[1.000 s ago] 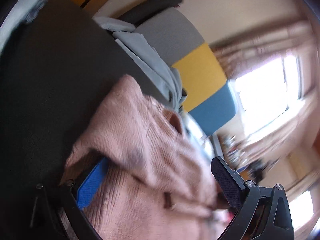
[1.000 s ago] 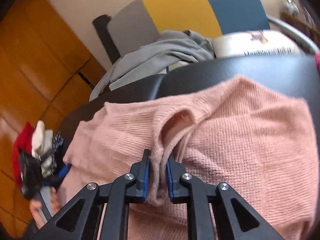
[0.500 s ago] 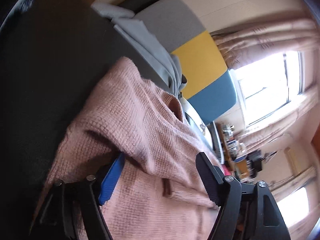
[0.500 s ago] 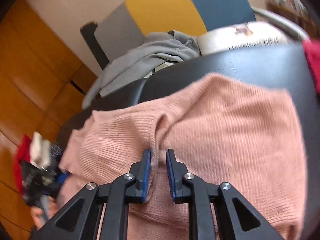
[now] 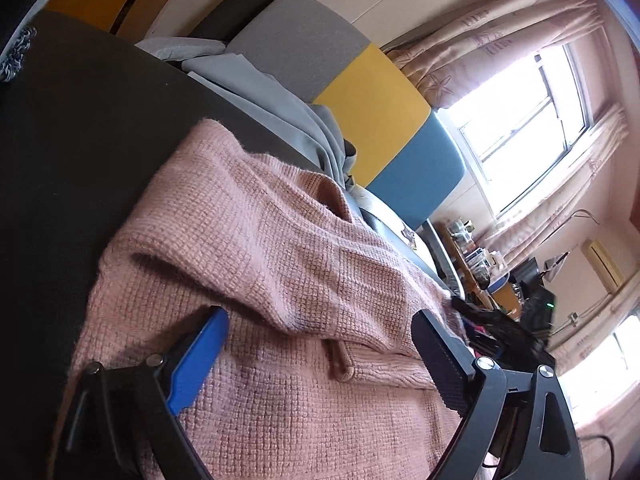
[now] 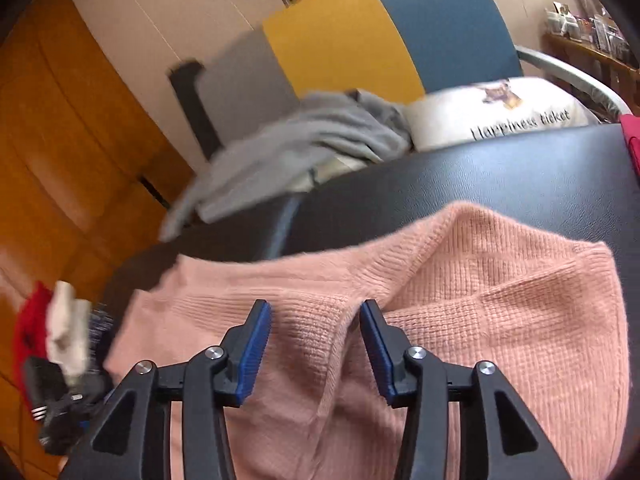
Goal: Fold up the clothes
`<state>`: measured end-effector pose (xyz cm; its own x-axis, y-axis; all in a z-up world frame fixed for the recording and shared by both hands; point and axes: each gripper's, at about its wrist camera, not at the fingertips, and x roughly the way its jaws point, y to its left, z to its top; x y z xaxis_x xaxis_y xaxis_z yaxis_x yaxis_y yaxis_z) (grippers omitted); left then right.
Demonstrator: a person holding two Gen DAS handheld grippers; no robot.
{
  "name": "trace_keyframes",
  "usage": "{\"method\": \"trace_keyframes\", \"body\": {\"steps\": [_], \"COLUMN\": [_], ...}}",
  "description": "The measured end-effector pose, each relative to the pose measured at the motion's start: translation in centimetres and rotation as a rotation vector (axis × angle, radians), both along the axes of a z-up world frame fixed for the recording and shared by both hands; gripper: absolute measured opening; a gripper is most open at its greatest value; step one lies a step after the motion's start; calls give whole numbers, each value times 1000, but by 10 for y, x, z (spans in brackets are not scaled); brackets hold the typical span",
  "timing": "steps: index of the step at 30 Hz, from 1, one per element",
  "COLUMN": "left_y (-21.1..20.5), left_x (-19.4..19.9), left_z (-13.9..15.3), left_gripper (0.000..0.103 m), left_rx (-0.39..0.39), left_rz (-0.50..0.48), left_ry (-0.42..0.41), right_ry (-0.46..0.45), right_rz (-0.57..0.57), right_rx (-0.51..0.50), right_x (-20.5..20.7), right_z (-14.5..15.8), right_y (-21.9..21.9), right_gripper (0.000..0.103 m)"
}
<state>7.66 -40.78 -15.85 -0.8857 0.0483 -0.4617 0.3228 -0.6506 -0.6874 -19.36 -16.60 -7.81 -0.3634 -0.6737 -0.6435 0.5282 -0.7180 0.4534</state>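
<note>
A pink knit sweater [image 5: 280,248] lies crumpled on a black padded surface [image 5: 72,152]. My left gripper [image 5: 320,344] sits low over its near part, jaws wide and opening. A loose fold of the knit lies between the fingers [image 5: 200,356], and neither pad presses on it. In the right wrist view the sweater [image 6: 500,300] spreads across the black surface [image 6: 480,176]. My right gripper [image 6: 316,336] hovers over a raised crease, its jaws opening. The crease stands between the blue pads [image 6: 256,344] without being pinched.
A grey garment [image 6: 320,140] and a white printed cushion [image 6: 500,112] lie on the grey, yellow and blue chair [image 6: 340,40] behind the surface. Red cloth [image 6: 630,140] pokes in at the right edge. Red and white clothes [image 6: 52,328] sit at the left by orange wood panels.
The right gripper's jaws have parted and let go of the sweater fold, which has sunk flatter. The left gripper narrowed, then widened again, and rolled a little over the knit.
</note>
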Motion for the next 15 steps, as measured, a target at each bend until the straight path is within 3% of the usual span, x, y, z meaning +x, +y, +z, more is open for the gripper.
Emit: {"method": "trace_keyframes", "body": {"steps": [2,3,5,9,15], "left_y": [0,0,1,2,6], "left_x": [1,0,-2,-3,5], "left_z": [0,0,1,3,12], "left_gripper": [95,96,97,98,99], "left_rx": [1,-1,-3,-3,5], "left_rz": [-4,-7,-11,-15,-13], "left_ry": [6,7,9,11,0], "right_ry": [1,30,62,143,292], "right_rz": [-5,-10,0,43,11], "right_rx": [33,50,86,200,168], "right_x": [-2,1,6,19,39], "right_z": [-4,-2,-1,15,85], "right_y": [-5,-5,-5,-14,9], "right_gripper": [44,28,13,7,7]}}
